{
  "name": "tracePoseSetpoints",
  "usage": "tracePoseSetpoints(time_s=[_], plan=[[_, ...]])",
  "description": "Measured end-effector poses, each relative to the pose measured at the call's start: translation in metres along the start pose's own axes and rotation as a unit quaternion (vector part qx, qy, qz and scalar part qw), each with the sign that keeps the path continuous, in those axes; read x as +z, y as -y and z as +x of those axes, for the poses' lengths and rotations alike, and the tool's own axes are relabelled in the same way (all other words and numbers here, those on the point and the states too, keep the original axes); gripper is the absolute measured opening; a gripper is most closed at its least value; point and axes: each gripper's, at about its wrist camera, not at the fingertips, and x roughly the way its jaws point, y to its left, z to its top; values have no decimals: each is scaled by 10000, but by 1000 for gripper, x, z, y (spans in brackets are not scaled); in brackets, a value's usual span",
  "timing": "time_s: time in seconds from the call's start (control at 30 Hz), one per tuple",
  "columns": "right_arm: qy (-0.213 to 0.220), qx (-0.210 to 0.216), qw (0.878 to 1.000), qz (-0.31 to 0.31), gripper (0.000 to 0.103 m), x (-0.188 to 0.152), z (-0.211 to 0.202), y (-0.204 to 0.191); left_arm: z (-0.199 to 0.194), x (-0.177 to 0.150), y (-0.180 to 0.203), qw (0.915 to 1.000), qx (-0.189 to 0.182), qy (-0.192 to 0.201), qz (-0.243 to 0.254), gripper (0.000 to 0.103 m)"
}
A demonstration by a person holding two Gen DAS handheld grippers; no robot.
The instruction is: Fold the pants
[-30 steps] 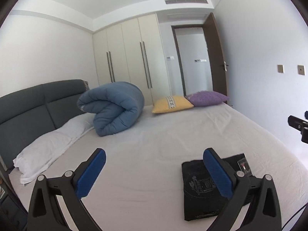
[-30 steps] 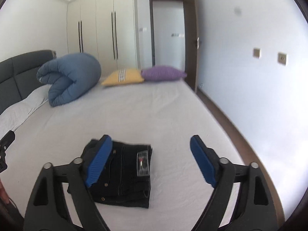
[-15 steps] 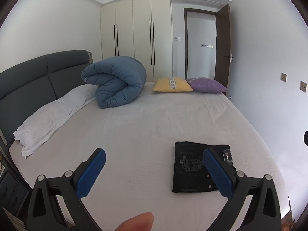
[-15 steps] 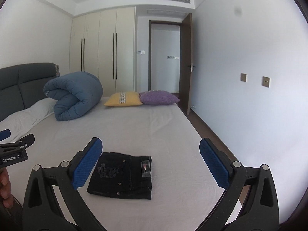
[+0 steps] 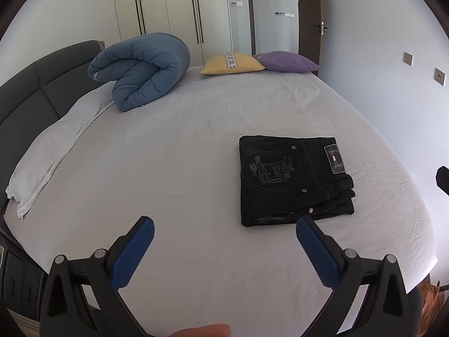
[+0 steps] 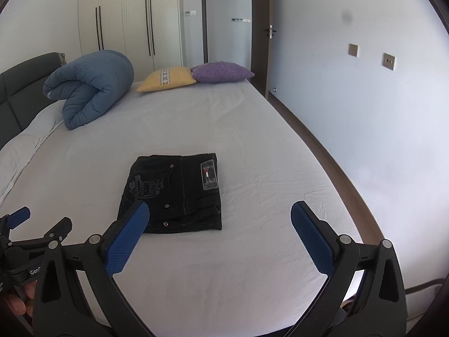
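Note:
Black jeans [image 5: 291, 179] lie folded into a compact rectangle on the white bed sheet [image 5: 182, 146], back pocket and brand patch facing up. My left gripper [image 5: 224, 248] hovers open above the sheet, near and left of the jeans, holding nothing. In the right wrist view the same folded jeans [image 6: 174, 193] sit just beyond my right gripper [image 6: 220, 234], which is also open and empty; its left blue pad [image 6: 126, 241] overlaps the jeans' near corner in the image. The left gripper [image 6: 19, 224] shows at that view's left edge.
A rolled blue duvet [image 5: 143, 70], a yellow cushion [image 5: 231, 63] and a purple cushion [image 5: 286, 61] lie at the far end of the bed. A white pillow [image 5: 50, 154] and grey headboard [image 5: 33, 90] run along the left. The wall [image 6: 350, 112] and floor strip border the right.
Both grippers rose and pulled back from the jeans, tilting down so the whole folded bundle shows. The jeans stayed where they lay.

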Motion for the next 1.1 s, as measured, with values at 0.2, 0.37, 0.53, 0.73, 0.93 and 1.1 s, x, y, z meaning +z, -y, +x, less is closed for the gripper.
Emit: tracePoseSetpoints(time_s=[0.2, 0.37, 0.53, 0.73, 0.93, 1.1], plan=[[-105, -200, 9997, -111, 103, -5, 30, 3, 4, -3, -3, 10000, 96, 20, 11, 103], [-139, -159, 9995, -251, 103, -3, 39, -1, 5, -1, -7, 9999, 29, -28, -120, 103], [-211, -107, 9992, -335, 103, -5, 41, -7, 4, 0, -7, 9999, 8, -30, -120, 103], [-260, -78, 9991, -326, 103, -7, 43, -10, 4, 0, -7, 9999, -21, -45, -121, 103], [-279, -82, 9990, -327, 103, -7, 42, -11, 4, 0, -8, 9999, -33, -68, -141, 103], [-280, -85, 9990, -340, 103, -9, 44, -13, 4, 0, -8, 9999, -52, -71, -140, 103]])
